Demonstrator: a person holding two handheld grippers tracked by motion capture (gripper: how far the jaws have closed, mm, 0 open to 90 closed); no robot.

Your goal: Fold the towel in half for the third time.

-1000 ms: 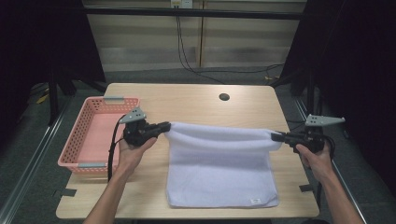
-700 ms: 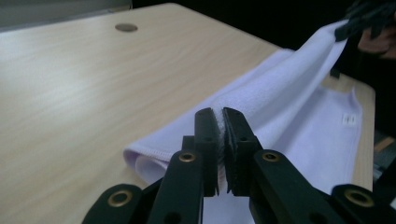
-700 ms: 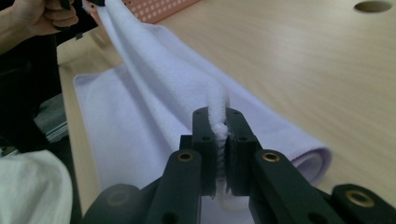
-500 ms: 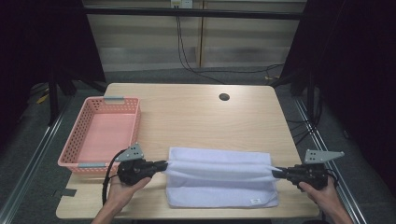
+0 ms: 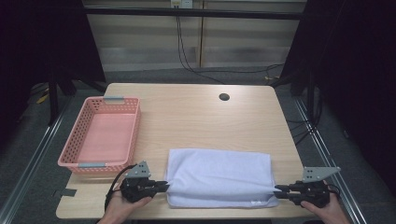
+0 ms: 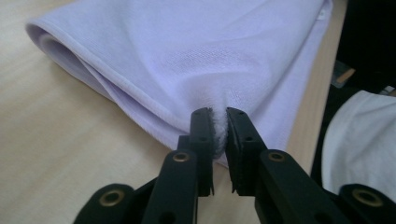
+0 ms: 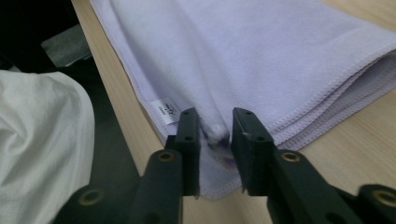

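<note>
A pale lilac towel (image 5: 219,175) lies folded in half near the table's front edge. My left gripper (image 5: 163,186) is at its near left corner, low over the table. In the left gripper view the towel (image 6: 187,56) corner fills the narrow gap of that gripper (image 6: 218,116), whose jaws have just been opening but still touch the cloth on both sides. My right gripper (image 5: 278,192) is at the near right corner. Its jaws (image 7: 215,116) have just been opening and stand apart, with the towel (image 7: 261,51) corner loose between them beside a small label (image 7: 166,108).
A pink plastic basket (image 5: 135,126) stands at the table's left side, nothing in it. A dark round hole (image 5: 224,97) sits in the far part of the wooden table (image 5: 196,116). A white garment (image 7: 42,140) shows below the table edge.
Both grippers came toward the near edge and down, drawing the towel's far edge over onto its near half. The towel now lies flat and folded. The right jaws have parted.
</note>
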